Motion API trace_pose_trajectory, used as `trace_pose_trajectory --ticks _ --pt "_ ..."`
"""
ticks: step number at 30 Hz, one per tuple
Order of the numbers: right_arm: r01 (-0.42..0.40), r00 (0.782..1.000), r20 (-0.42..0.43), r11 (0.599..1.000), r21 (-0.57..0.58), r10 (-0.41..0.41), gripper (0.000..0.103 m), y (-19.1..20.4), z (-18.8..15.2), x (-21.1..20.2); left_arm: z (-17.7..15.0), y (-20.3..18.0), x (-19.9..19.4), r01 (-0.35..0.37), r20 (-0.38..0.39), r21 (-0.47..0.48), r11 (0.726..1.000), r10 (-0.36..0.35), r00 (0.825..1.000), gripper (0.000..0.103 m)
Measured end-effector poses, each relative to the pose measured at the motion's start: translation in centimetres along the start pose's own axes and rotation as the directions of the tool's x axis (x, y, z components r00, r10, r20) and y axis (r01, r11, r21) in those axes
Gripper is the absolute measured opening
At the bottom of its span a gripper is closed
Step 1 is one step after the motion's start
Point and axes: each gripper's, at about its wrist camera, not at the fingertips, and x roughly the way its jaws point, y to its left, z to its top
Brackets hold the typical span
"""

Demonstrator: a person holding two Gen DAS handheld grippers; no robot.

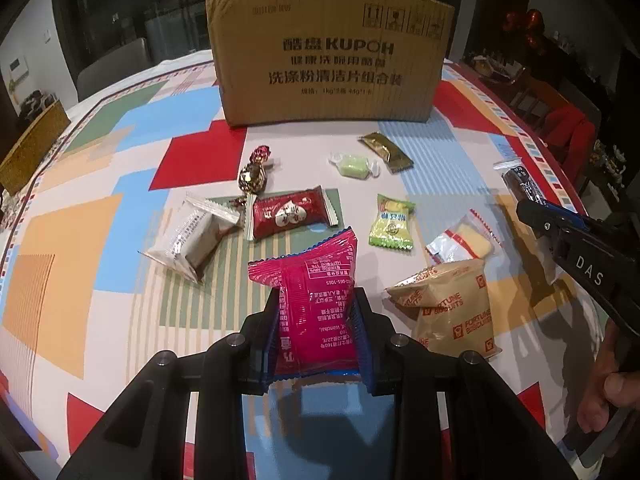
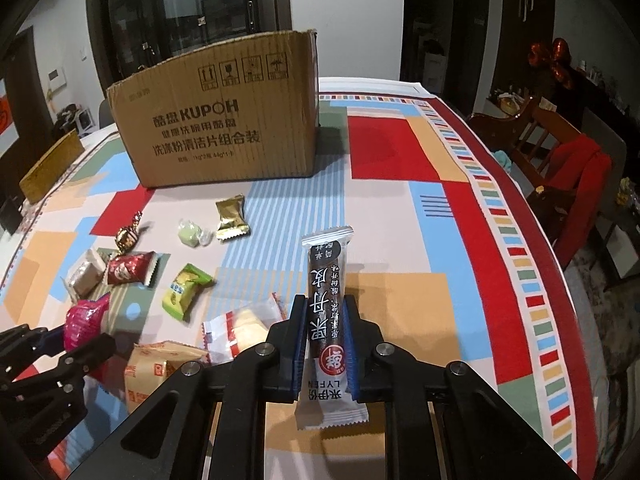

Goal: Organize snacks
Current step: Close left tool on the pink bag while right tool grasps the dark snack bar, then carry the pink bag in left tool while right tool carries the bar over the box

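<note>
Snacks lie scattered over a table covered with a colourful geometric-patterned cloth (image 1: pixel 100 240), and the left wrist view shows the left gripper (image 1: pixel 316 312) clamped on a crinkly magenta plastic snack packet (image 1: pixel 312 300), held clear of the cloth at 6 o'clock. A brown corrugated cardboard box (image 1: pixel 328 60) stands at 12 o'clock. Between them rest a dark red sweet wrapper (image 1: pixel 288 214), a silver-grey foil packet (image 1: pixel 192 236) at 9 o'clock of it, a lime-green candy pouch (image 1: pixel 392 222), and a tan biscuit bag printed with red squares (image 1: pixel 452 308) at 3 o'clock of the magenta packet (touching nothing but the cloth). The right gripper (image 1: pixel 532 216) enters at 3 o'clock, a hand (image 1: pixel 616 396) behind it. In the right wrist view, the right gripper (image 2: pixel 323 320) is closed tight around a long dark-brown fruit-leather stick with white sealed ends (image 2: pixel 326 312), pointing toward 12 o'clock. The box (image 2: pixel 224 120) sits at 11 o'clock, the left gripper (image 2: pixel 72 344) with its magenta packet (image 2: pixel 86 320) at 9 o'clock.
</note>
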Motion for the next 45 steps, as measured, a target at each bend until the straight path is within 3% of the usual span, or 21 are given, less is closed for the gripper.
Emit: trace_pose_trajectory --ticks 21,45 --pt "-0.01 0.997 0.074 1.0 0.005 0.01 0.018 1.6 2.7 -2.5 2.6 1.8 -3.3 0.004 0.107 -0.015 1.0 -0.002 0.994 0.032" --pt "0.017 0.99 0.137 0.999 0.028 -0.02 0.018 3.4 7.4 -4.2 7.9 3.6 -5.1 0.021 0.163 0.031 0.999 -0.025 0.986 0.032"
